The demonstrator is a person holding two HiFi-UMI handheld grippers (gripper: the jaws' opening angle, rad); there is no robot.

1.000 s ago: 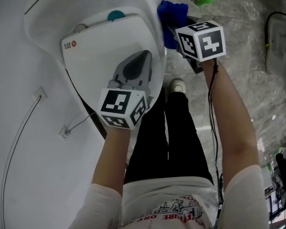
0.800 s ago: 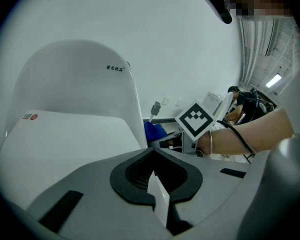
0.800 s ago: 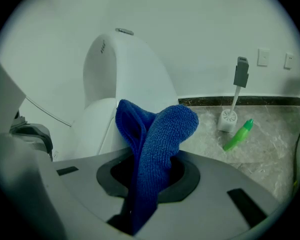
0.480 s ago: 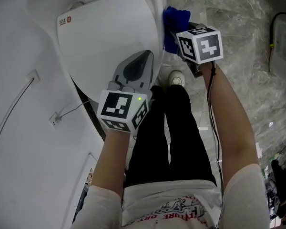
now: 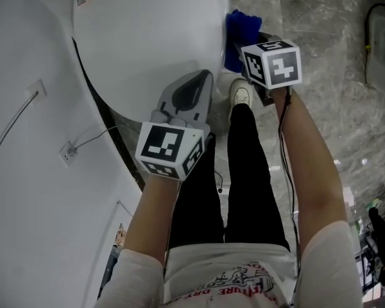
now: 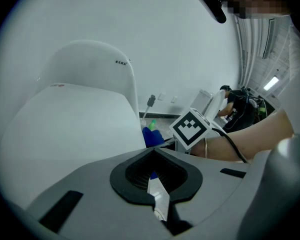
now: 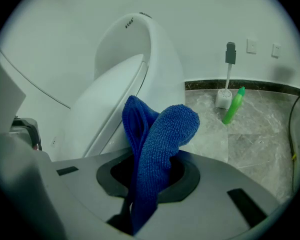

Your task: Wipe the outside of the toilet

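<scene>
The white toilet (image 5: 147, 37) with its lid down fills the top of the head view. It also shows in the right gripper view (image 7: 125, 84) and the left gripper view (image 6: 75, 129). My right gripper (image 5: 244, 47) is shut on a folded blue cloth (image 5: 242, 31), held against the bowl's right outer side. The cloth (image 7: 157, 144) sticks up out of the jaws of the right gripper (image 7: 150, 176). My left gripper (image 5: 202, 77) hovers over the lid's near edge, shut with nothing in it. From it the blue cloth (image 6: 152, 135) peeks out beside the bowl.
A green bottle (image 7: 233, 106) and a toilet brush (image 7: 226, 79) stand on the marble floor by the far wall. A cable (image 5: 372, 37) lies on the floor at right. A wall socket (image 5: 67, 151) with a cord is at left. My legs and shoe (image 5: 240, 92) are right below the bowl.
The toilet has slid up and out of the head view's top. The right gripper with the cloth has come slightly down along the bowl's right side. The left gripper has barely shifted.
</scene>
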